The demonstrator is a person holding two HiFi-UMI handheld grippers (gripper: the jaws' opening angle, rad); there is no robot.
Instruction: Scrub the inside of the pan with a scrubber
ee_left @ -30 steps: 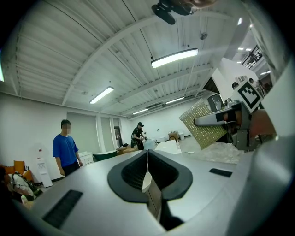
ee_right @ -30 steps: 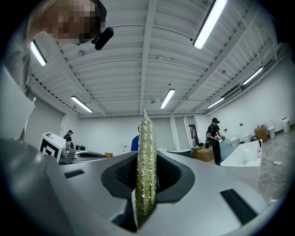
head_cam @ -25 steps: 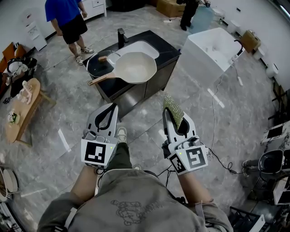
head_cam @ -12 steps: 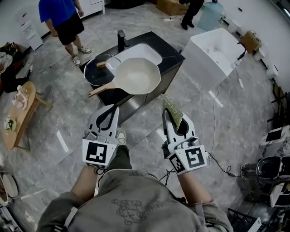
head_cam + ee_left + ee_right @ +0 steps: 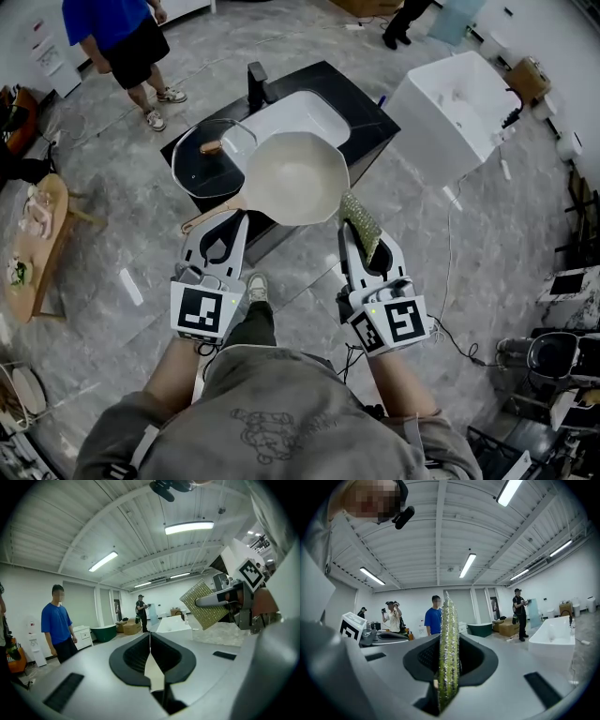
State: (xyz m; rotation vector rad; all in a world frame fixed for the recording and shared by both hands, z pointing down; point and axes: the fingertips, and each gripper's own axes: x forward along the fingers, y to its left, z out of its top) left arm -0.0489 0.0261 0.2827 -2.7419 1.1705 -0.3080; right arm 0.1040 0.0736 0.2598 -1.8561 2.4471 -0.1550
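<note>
Left gripper (image 5: 230,223): its dark, ribbed jaw pads are clenched flat against each other, and we see nothing between them in the left gripper view (image 5: 150,639).

Ahead of it, slightly right, is the frying pan (image 5: 298,178). It is round and shallow with a smooth cream-white inside, and it sits on the near edge of a black counter (image 5: 361,108). Its slim wooden handle (image 5: 211,217) is the pan's long axis. It runs from the bowl back and to the left, and its end appears just beside the left gripper's fingertips. We cannot tell whether they touch.

Beyond the left gripper, left of the pan, lies a round glass lid (image 5: 211,159) with a wooden knob. Behind the pan is a white sink basin (image 5: 300,117).

Right gripper (image 5: 352,239): it is grasping the scrubber (image 5: 360,223), a thin, flat, square pad of glittery yellow-green mesh. The right gripper view shows the pad edge-on and upright (image 5: 449,658), pinched between the pads. It sticks out forward past the fingertips. Its far corner points at the pan's near right rim and is close to it, with contact not resolvable. The pan bowl lies ahead of this gripper, to its left.
</note>
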